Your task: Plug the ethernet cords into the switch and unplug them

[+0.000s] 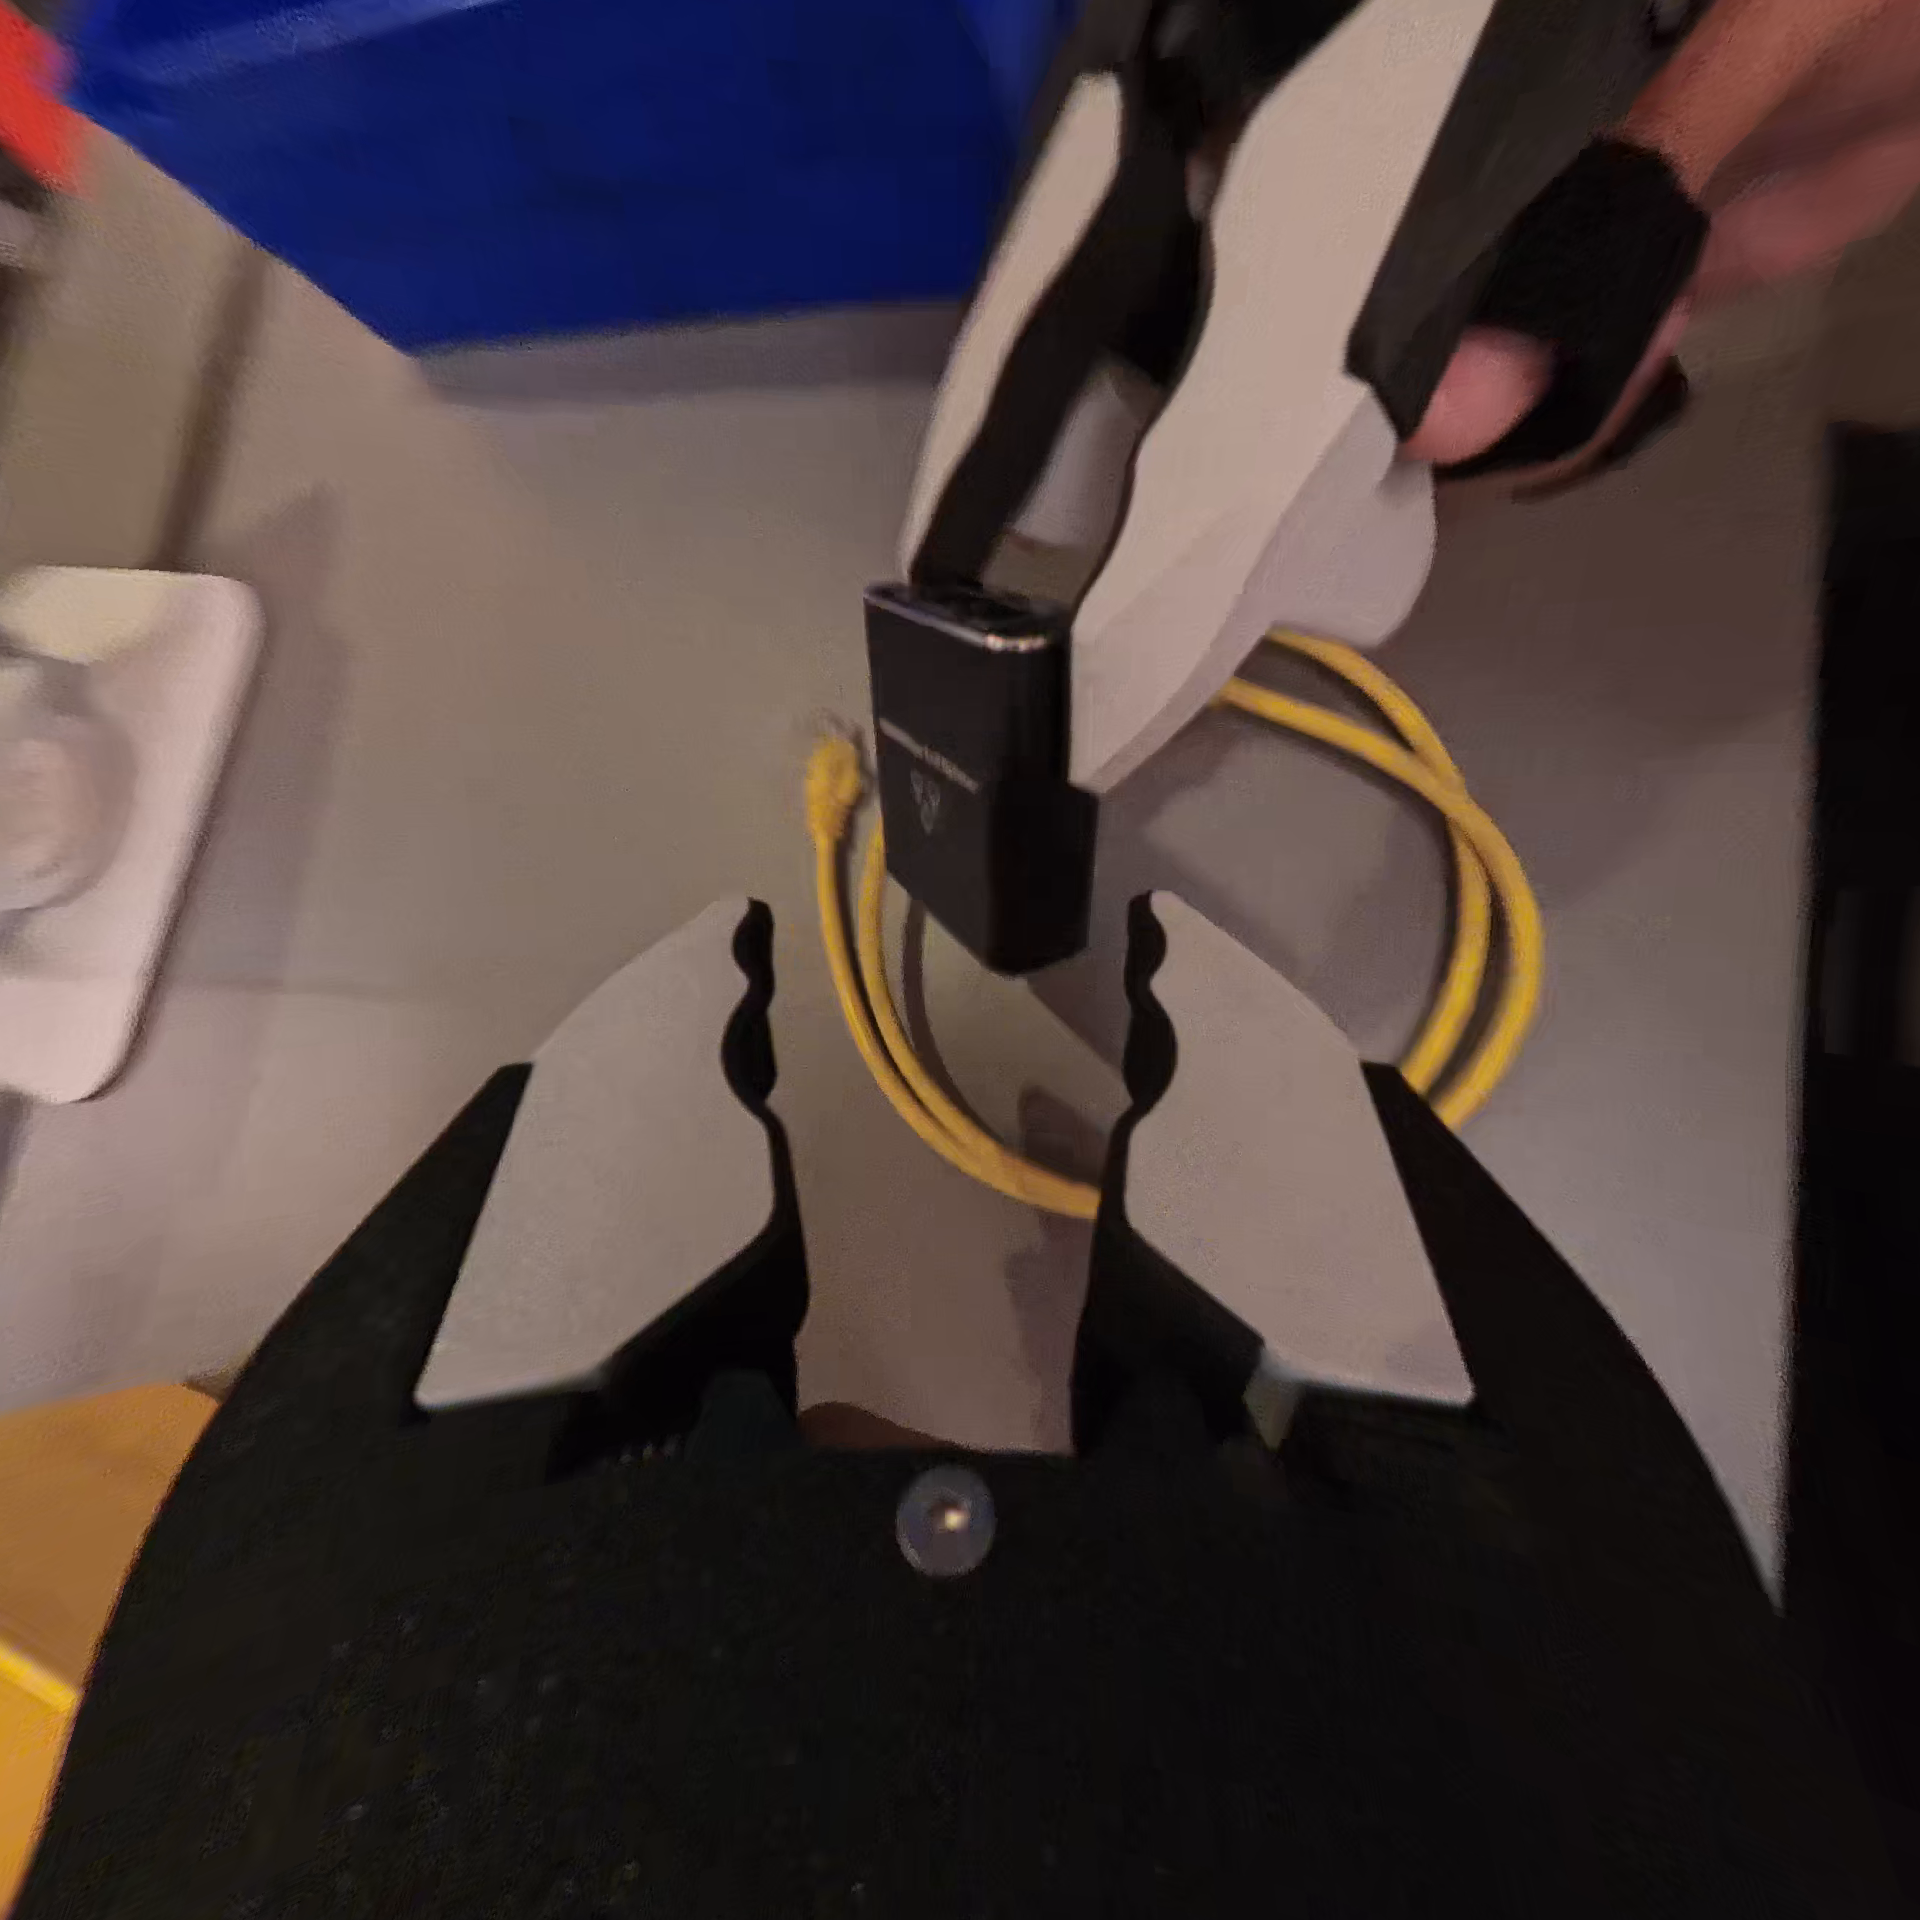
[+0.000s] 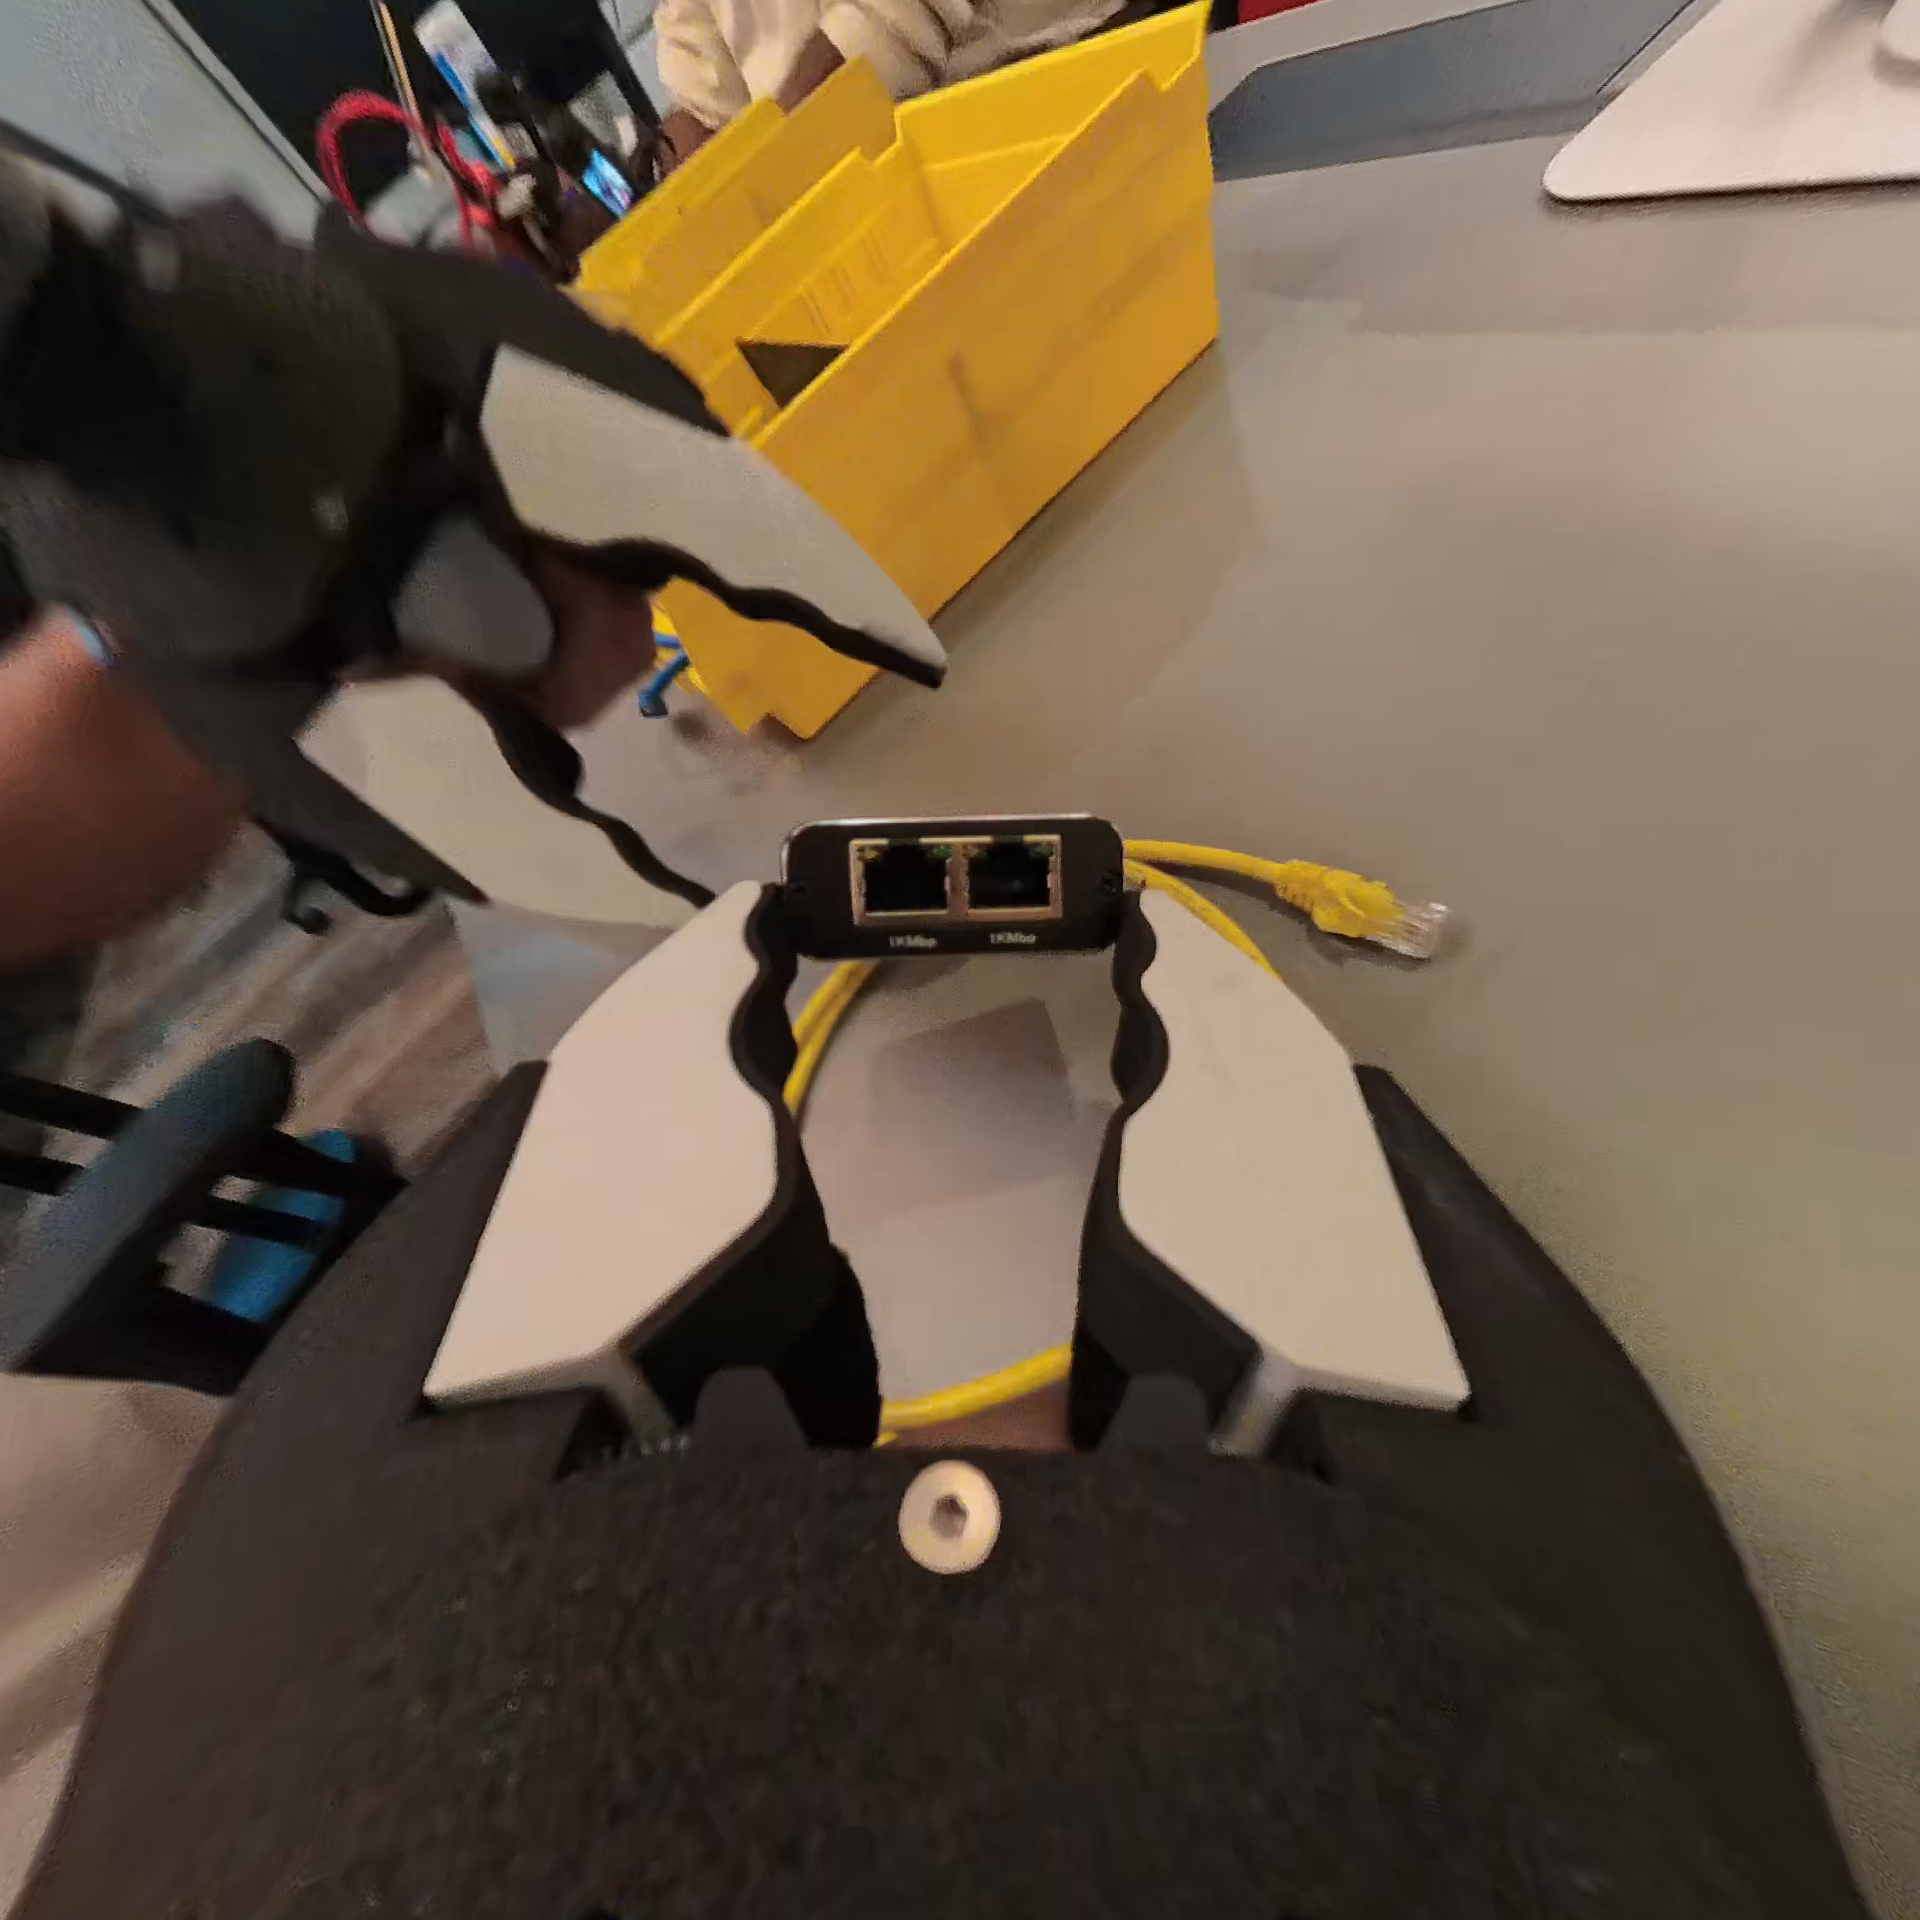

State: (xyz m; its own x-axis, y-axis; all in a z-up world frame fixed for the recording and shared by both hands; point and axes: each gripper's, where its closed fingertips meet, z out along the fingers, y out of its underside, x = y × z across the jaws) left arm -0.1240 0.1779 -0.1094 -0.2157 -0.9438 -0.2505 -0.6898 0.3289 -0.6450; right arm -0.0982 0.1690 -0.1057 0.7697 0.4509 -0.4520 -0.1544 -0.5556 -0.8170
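A small black switch (image 2: 951,883) with two empty ports is held above the grey table (image 2: 1455,623), ports facing the right wrist camera. My right gripper (image 2: 951,906) is shut on its two sides. In the left wrist view the switch (image 1: 977,800) hangs tilted in the right gripper (image 1: 1023,670), just beyond my left gripper (image 1: 948,914), which is open and empty. A yellow ethernet cord (image 1: 1475,883) lies coiled on the table under the switch, its plug (image 2: 1351,902) free; the plug also shows in the left wrist view (image 1: 831,790). My left gripper (image 2: 821,779) shows open at the left.
A yellow divided bin (image 2: 987,395) stands on the table behind the switch, with a blue cord end (image 2: 660,686) at its foot. A white stand base (image 2: 1745,114) is far right. A blue bin (image 1: 571,156) and a white object (image 1: 94,831) show in the left wrist view. My two grippers' fingertips are within a few centimetres of each other.
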